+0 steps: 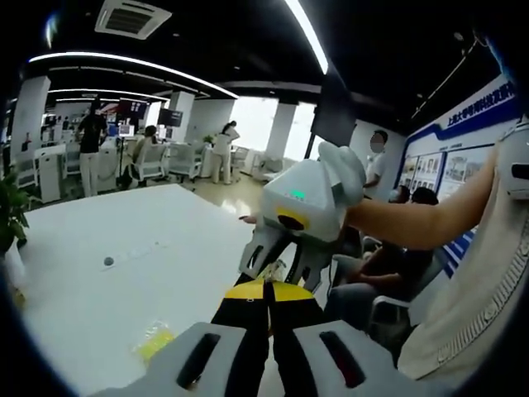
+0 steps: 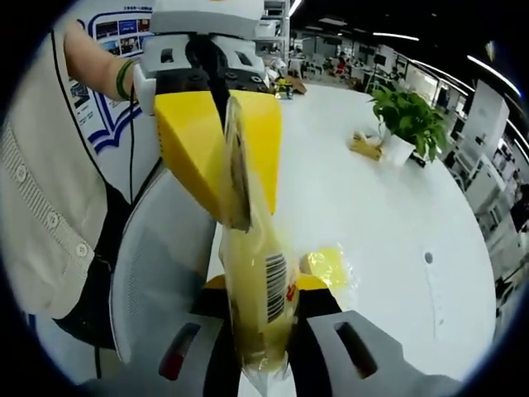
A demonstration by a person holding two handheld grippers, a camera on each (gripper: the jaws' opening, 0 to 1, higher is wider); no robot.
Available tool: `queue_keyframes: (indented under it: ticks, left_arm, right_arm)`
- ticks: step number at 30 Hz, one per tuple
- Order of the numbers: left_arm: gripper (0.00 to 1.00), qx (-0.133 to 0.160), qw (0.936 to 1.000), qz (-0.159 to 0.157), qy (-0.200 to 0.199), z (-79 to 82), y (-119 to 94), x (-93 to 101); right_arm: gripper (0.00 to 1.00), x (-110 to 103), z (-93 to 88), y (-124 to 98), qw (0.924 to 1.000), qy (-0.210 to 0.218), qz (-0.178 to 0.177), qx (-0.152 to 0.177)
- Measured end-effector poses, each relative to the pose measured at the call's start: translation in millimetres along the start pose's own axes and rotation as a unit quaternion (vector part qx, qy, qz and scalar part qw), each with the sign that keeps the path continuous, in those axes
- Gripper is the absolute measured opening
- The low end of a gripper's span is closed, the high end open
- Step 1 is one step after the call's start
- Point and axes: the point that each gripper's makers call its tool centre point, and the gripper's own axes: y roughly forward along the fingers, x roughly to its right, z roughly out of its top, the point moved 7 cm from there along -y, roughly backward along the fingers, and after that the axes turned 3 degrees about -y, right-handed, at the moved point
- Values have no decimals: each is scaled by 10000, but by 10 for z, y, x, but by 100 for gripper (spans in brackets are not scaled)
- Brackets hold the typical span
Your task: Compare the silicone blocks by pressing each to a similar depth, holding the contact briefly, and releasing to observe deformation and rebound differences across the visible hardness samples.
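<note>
Yellow, crinkled plastic bag (image 2: 252, 273) hides its contents from us; only a barcode label reads. We see both grippers clamped on it above the white table's (image 2: 372, 198) edge: right gripper (image 2: 258, 347) at the lower end, left gripper (image 2: 231, 165) pinching the top. A second yellow packet (image 2: 331, 269) lies on the table just beside.

An open-plan office: beyond the left claw (image 1: 266, 291), rows of desks with monitors (image 1: 132, 108), white office chairs (image 1: 153, 161), long ceiling light strips (image 1: 132, 68), and blue wall display boards (image 1: 450, 157).
</note>
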Motion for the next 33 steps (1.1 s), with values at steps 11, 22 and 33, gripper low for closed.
queue_keyframes:
  ticks: [11, 22, 33]
  left_arm:
    - [0, 21, 10000, -13, -38, 5, 12, -1]
    - [0, 195, 9994, -48, -280, 19, 6, -33]
    - [0, 257, 9989, -86, -386, 8, -12, -28]
  right_arm:
    - [13, 18, -8, -14, 10000, 1, 20, 17]
    - [17, 35, 8, -38, 10000, -2, -54, 11]
    - [21, 14, 32, -13, 9999, 1, 142, -52]
